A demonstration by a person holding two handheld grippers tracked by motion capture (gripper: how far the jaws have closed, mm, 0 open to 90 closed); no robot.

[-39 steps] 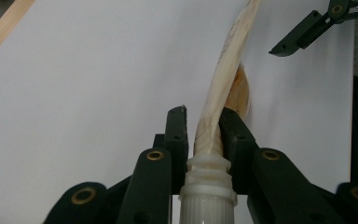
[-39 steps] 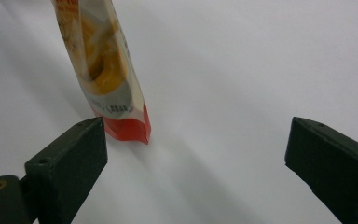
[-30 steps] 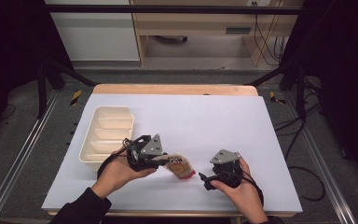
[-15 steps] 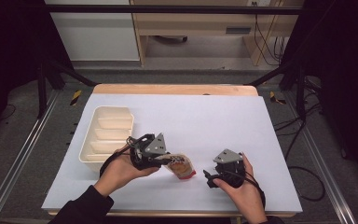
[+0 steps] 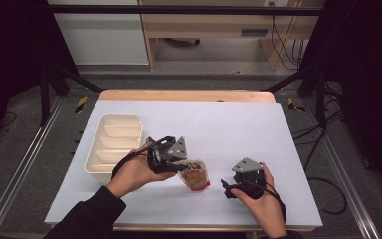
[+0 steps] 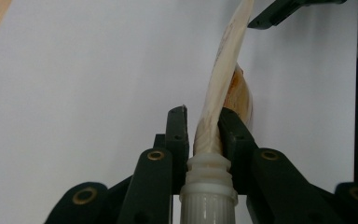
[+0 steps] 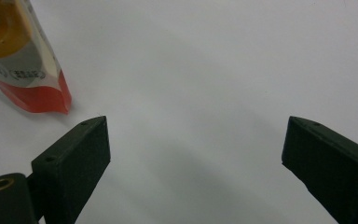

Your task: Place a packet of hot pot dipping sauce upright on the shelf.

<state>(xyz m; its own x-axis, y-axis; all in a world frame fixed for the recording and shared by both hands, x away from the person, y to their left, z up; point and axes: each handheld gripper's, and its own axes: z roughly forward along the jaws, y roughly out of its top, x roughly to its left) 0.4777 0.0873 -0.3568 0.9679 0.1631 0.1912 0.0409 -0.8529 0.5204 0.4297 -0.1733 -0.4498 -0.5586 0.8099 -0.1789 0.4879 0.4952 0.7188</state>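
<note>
Shifted rightward, left claw (image 5: pixel 183 168) clamps one pouch (image 5: pixel 195 175); right claw (image 7: pixel 193 163) gapes.

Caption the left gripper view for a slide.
Left gripper shut on a spouted pouch, just beyond its white cap.

The only print is sitting on the spouted pouch (image 7: pixel 16 56), toward the near middle of the white table. In the right gripper view a line of small grey letters is running along the pale band just above its red bottom edge, but the letters are appearing too blurred and too slanted to read. In the high view the pouch's front is showing an orange picture with marks too small to make out.
</note>
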